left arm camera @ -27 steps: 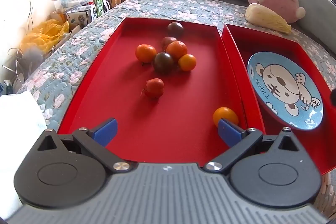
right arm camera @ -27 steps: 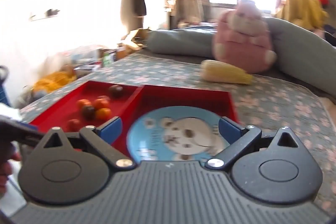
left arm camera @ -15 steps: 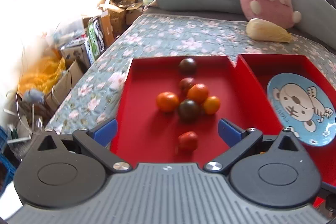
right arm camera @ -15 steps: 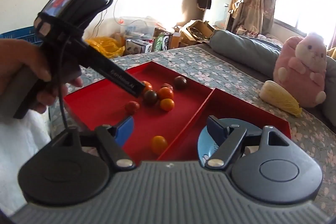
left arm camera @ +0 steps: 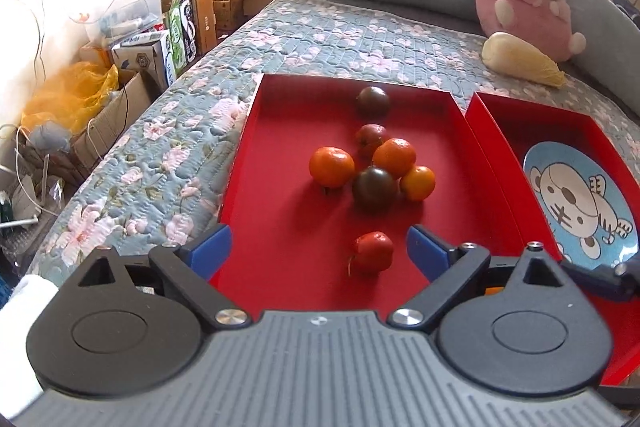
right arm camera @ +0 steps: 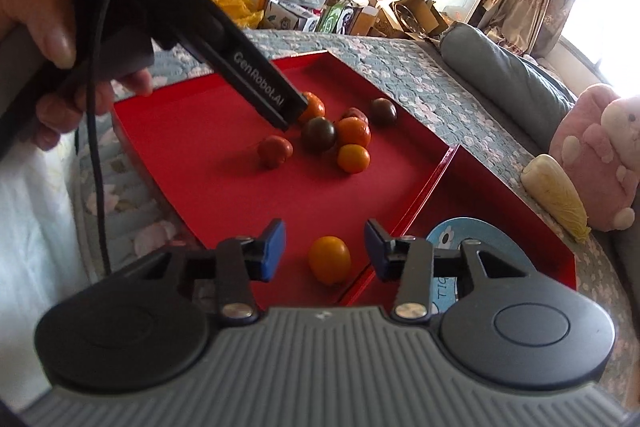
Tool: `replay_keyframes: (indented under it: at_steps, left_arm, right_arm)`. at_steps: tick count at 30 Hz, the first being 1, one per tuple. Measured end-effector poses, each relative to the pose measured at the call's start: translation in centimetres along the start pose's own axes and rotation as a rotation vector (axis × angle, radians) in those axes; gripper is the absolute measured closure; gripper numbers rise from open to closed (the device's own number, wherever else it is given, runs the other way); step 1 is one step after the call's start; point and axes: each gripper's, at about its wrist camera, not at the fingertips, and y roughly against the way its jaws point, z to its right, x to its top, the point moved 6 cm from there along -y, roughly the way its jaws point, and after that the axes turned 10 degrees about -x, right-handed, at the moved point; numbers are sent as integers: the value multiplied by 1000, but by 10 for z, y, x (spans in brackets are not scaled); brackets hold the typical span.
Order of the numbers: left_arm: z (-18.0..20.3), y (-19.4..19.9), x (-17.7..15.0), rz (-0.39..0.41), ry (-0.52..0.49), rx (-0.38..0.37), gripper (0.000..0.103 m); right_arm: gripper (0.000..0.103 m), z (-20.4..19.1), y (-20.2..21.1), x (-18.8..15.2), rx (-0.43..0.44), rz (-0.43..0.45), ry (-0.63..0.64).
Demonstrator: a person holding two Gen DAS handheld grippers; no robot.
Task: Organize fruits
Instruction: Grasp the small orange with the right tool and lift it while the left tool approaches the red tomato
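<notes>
Right gripper point(right arm camera: 325, 251) released, fingers straddling a lone orange fruit point(right arm camera: 329, 259) at near edge of red tray point(right arm camera: 200, 131); left gripper point(left arm camera: 319, 251) released over small red fruit point(left arm camera: 373, 251).

Two red trays point(left arm camera: 280, 187) sit on a grey-blue quilt point(left arm camera: 160, 147) patterned with pink flowers. The fruits point(left arm camera: 374, 167) are orange, red and dark brownish-purple; a lone orange one point(right arm camera: 329, 259) lies at six o'clock in the right wrist view. At three o'clock in the left view, a light-blue plate point(left arm camera: 576, 203) carries a white cartoon tiger. Both grippers are black and grey with blue fingertips point(left arm camera: 210, 251).
</notes>
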Motion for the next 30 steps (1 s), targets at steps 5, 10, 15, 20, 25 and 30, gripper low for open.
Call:
replay_keyframes:
  at_steps: [5, 10, 15, 20, 25, 30]
  left_arm:
    - [-4, -1, 2, 18, 24, 6, 8]
    - [-1, -2, 5, 54, 14, -21, 8]
    - [7, -5, -1, 1, -38, -32, 8]
    - [19, -11, -8, -56, -97, -44, 8]
    - [16, -22, -7, -64, -80, -19, 8]
    - [10, -32, -6, -80, -63, 14, 9]
  right_arm:
    - [67, -16, -15, -7, -57, -56, 127]
    - [67, -24, -28, -11, -98, -108, 209]
    - [74, -27, -36, -10, -70, -148, 225]
    - [74, -23, -32, -9, -43, -139, 180]
    - [74, -3, -16, -9, 23, -127, -46]
    - [74, 13, 3, -9, 44, -78, -146]
